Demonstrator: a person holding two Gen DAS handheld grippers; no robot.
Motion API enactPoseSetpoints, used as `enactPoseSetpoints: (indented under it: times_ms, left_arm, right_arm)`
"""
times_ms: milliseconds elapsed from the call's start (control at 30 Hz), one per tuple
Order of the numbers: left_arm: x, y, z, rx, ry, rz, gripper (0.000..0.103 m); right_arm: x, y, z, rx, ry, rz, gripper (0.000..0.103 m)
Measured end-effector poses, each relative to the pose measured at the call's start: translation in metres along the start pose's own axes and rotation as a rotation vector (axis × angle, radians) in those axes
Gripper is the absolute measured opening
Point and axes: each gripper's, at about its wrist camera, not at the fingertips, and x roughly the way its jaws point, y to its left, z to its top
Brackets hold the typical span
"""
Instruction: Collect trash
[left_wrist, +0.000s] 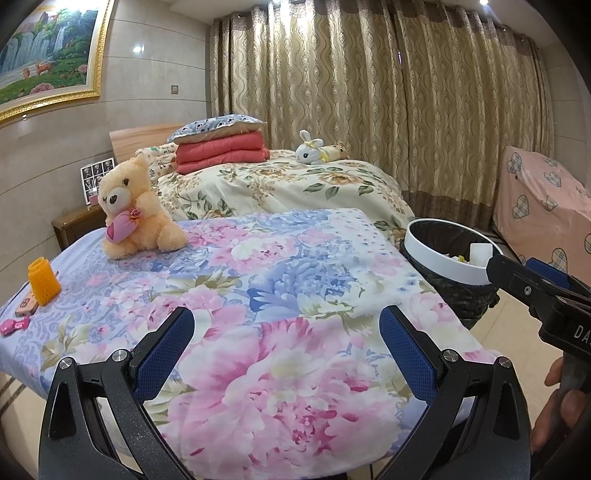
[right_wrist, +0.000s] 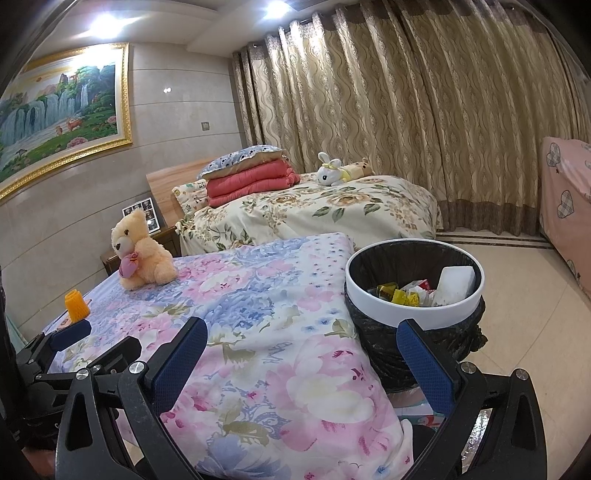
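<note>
Both tools gape wide and empty over a floral-quilted bed (left_wrist: 295, 280): the left tool (left_wrist: 286, 347) above its near edge, the right tool (right_wrist: 301, 360) straddling the quilt's corner. At two o'clock, touching that corner, stands a white-rimmed trash bin (right_wrist: 415, 308) with wrappers inside. An orange foam net (left_wrist: 43, 282) and pink candy wrapper (left_wrist: 13, 326) lie at nine o'clock; bare floor (right_wrist: 524, 280) opens beyond.

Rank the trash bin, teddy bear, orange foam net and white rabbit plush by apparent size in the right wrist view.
1. trash bin
2. teddy bear
3. white rabbit plush, farther away, so unsure
4. orange foam net
</note>
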Motion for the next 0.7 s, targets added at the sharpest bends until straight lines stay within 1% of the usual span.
enactPoseSetpoints:
  times_ms: [700]
  left_arm:
    - [0.0047, -0.0007, -0.0018, 0.005, 0.012, -0.006, 0.103]
  right_arm:
    - [0.0037, -0.0017, -0.0012, 0.012, 0.011, 0.0, 0.103]
